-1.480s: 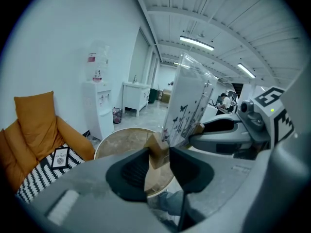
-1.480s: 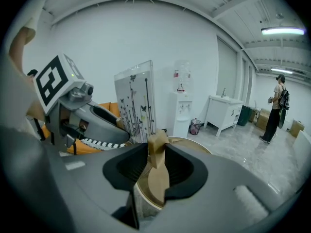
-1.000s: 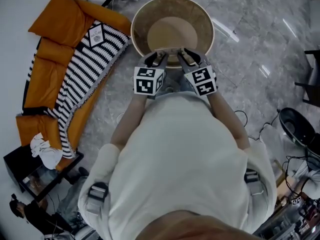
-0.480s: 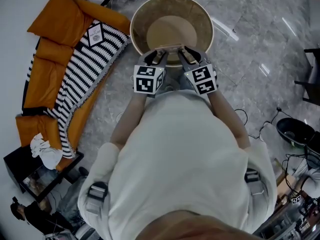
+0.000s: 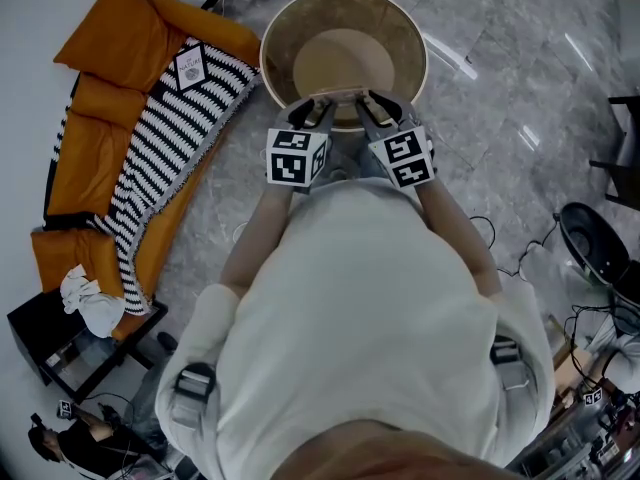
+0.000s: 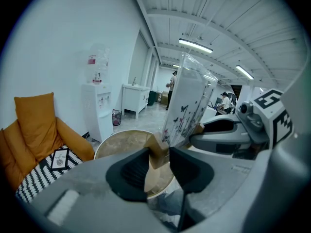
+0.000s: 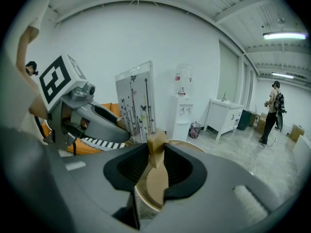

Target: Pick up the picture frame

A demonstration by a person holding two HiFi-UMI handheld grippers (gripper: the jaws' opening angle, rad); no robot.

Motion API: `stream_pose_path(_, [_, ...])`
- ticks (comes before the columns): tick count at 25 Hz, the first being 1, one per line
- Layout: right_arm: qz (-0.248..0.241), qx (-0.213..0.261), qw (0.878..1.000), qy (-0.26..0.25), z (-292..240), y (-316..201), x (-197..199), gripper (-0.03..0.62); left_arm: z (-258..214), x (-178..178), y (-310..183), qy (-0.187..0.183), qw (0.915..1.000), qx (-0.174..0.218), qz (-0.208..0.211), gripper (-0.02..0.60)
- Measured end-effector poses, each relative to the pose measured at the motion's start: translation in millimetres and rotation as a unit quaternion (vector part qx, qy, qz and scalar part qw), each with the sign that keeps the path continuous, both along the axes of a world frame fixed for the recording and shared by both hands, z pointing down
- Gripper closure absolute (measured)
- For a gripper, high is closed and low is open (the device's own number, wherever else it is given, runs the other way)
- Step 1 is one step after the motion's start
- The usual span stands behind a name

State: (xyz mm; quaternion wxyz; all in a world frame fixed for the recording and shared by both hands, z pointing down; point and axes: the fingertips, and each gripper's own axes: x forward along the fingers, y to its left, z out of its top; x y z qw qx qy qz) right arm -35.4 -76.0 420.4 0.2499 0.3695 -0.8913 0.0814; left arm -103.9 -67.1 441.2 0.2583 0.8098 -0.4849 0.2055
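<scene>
Tan tub (image 5: 405,30) sits under picture frame (image 6: 187,106) pinched by left and right hand-held grippers (image 6: 158,160) (image 7: 155,163).

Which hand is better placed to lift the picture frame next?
Right, slightly: right gripper has the picture frame seated deep between its pads; left gripper pinches just its corner near the tips.

Picture frame (image 6: 187,106): a clear pane printed with dark butterflies and thin stems (its wooden feet are tan), seen against a round table (image 5: 405,33) of pale brown. My left gripper (image 6: 158,152) and right gripper (image 7: 156,144) are grey with black pads and black-and-white marker cubes. Background: an orange sofa (image 5: 95,148), a black-and-white striped throw (image 5: 168,143) and a grey marbled floor (image 5: 500,98).
</scene>
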Motion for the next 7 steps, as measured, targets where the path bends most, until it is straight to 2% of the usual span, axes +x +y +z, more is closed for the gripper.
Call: stream_pose_path(7, [-0.002, 0.002, 1.000, 0.002, -2.5, -2.9, -6.6, 0.494, -2.3, -6.4, -2.6, 0.001, 1.0000, 0.000, -0.001, 0.448])
